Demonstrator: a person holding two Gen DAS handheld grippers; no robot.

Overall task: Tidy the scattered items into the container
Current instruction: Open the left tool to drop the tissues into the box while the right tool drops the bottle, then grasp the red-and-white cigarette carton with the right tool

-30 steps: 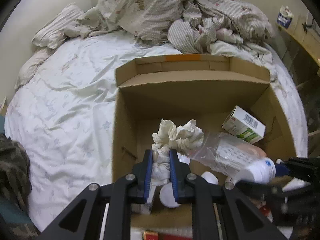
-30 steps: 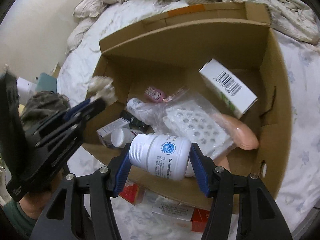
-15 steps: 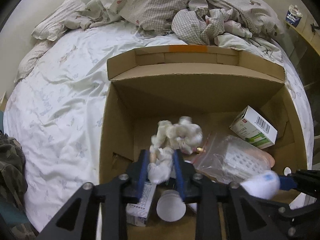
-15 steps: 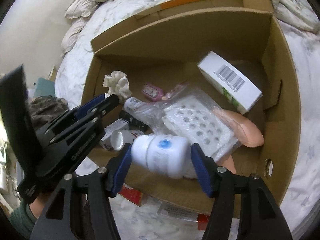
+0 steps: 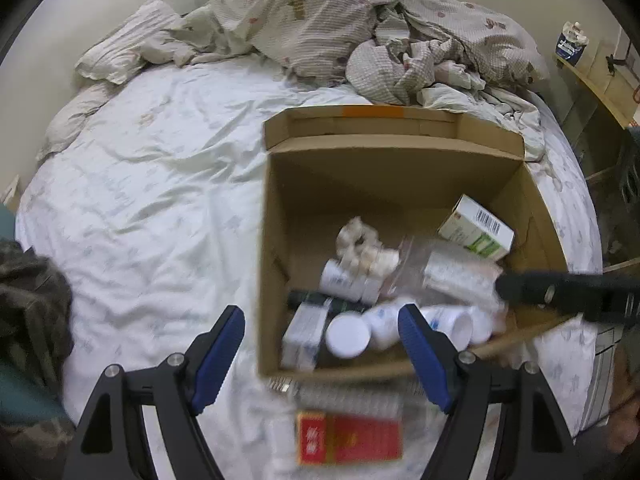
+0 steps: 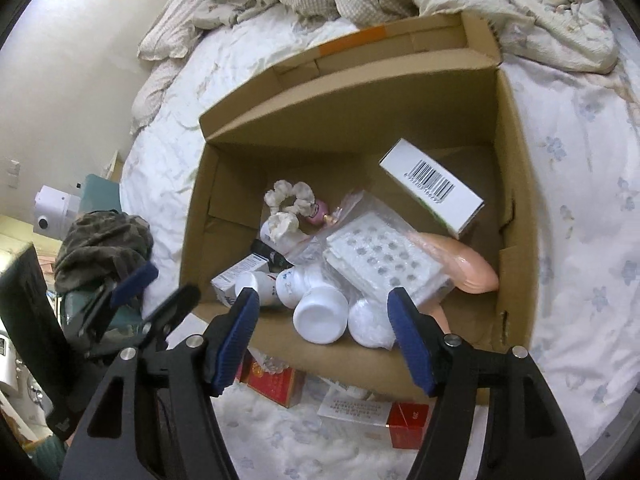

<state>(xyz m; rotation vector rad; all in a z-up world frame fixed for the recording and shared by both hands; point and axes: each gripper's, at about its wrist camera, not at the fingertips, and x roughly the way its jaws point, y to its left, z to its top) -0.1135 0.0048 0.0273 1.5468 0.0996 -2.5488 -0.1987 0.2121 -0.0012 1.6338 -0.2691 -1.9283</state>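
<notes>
The cardboard box [image 5: 396,152] [image 6: 352,92] stands open on the bed. A white scrunchie [image 5: 360,246] [image 6: 288,200] lies loose inside it. My left gripper [image 5: 320,320] hangs over the box's near left corner, jaws opening, nothing between them. A white pill bottle [image 6: 320,314] lies on its side among other bottles at the box's near wall. Above it my right gripper [image 6: 324,300] is opening, its pads apart from the bottle. Red boxes [image 5: 348,438] [image 6: 276,384] and a leaflet [image 6: 352,404] lie on the sheet outside the near wall.
Inside the box are also a barcode carton [image 6: 432,184], a bagged blister tray [image 6: 380,256] and a small box. A rumpled quilt [image 5: 340,20] and pillow [image 5: 128,52] lie behind. A camouflage cloth [image 5: 32,308] sits at the bed's left edge.
The left gripper let go of the scrunchie, which now lies in the box, and drew back with jaws spread wide. The right gripper released the white bottle, which dropped among the other bottles.
</notes>
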